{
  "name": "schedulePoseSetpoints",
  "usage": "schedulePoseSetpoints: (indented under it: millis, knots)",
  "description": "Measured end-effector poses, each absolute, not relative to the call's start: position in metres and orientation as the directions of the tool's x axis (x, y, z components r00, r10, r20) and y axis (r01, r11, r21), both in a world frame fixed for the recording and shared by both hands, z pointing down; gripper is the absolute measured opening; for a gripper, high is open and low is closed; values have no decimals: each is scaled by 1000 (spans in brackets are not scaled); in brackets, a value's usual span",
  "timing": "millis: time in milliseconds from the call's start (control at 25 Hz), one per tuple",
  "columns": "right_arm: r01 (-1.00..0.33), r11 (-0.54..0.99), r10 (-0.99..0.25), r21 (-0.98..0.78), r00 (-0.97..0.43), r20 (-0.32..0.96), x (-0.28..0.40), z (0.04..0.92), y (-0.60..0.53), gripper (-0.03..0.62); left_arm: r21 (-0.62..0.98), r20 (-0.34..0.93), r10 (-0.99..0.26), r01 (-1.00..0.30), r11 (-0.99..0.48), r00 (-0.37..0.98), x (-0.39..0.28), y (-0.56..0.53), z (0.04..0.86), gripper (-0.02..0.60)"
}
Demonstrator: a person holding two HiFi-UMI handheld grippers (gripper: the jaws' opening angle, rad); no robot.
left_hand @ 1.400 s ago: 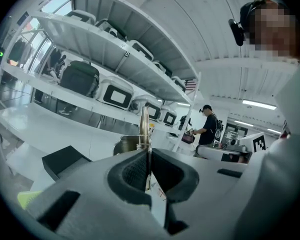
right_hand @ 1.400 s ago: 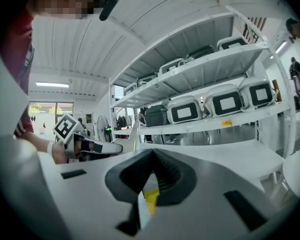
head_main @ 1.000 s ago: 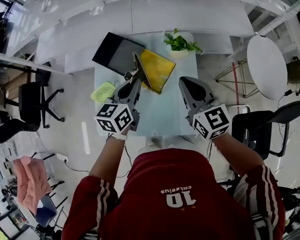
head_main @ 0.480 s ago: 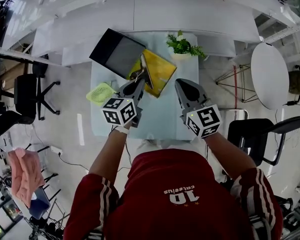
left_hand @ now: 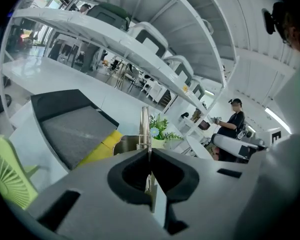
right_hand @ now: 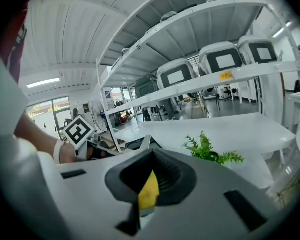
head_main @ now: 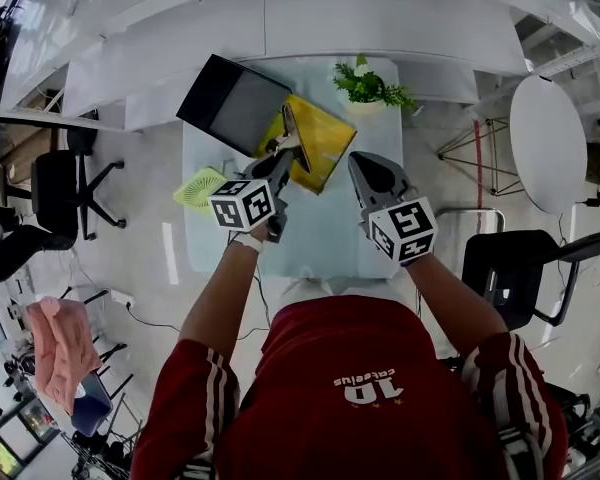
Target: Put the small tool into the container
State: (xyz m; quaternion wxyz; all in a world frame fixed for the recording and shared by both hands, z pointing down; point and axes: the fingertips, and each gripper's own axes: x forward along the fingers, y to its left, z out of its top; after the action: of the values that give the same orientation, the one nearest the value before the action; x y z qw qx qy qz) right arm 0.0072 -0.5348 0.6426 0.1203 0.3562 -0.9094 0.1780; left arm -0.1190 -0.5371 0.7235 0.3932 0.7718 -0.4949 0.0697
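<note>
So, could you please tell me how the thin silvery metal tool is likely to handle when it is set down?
It looks rigid: the thin silvery metal tool stands straight out of the left gripper's shut jaws, no droop. Slim and smooth, it may pivot or slip in that pinch. Probably light, so it might slide inside the yellow container.

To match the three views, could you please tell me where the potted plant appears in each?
Head view: potted plant at the table's far edge, upper centre.
Left gripper view: plant at centre, just right of the held tool.
Right gripper view: plant right of centre.
Shared landmark: the yellow container.
</note>
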Motion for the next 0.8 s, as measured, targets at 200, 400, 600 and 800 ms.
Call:
schedulePoseSetpoints:
  millis: [200,400,600,800]
  knots:
    - [-709,661,-624,-247,-701,344,5,649,-542,5,546,544,-683,-824,-152,487,-115,-536,749,5]
    - [-734,629,-642,-256,-676,363,8,663,-548,5,566,566,-667,-817,-114,485,-111,-537,767,3]
    - [-735,620,-634,-273,-675,378,6,670,-543,5,592,589,-654,-804,-50,475,-109,-543,783,5]
    - [-742,608,-637,-284,-669,385,13,670,-540,5,603,612,-633,-797,-14,474,-106,-548,798,5]
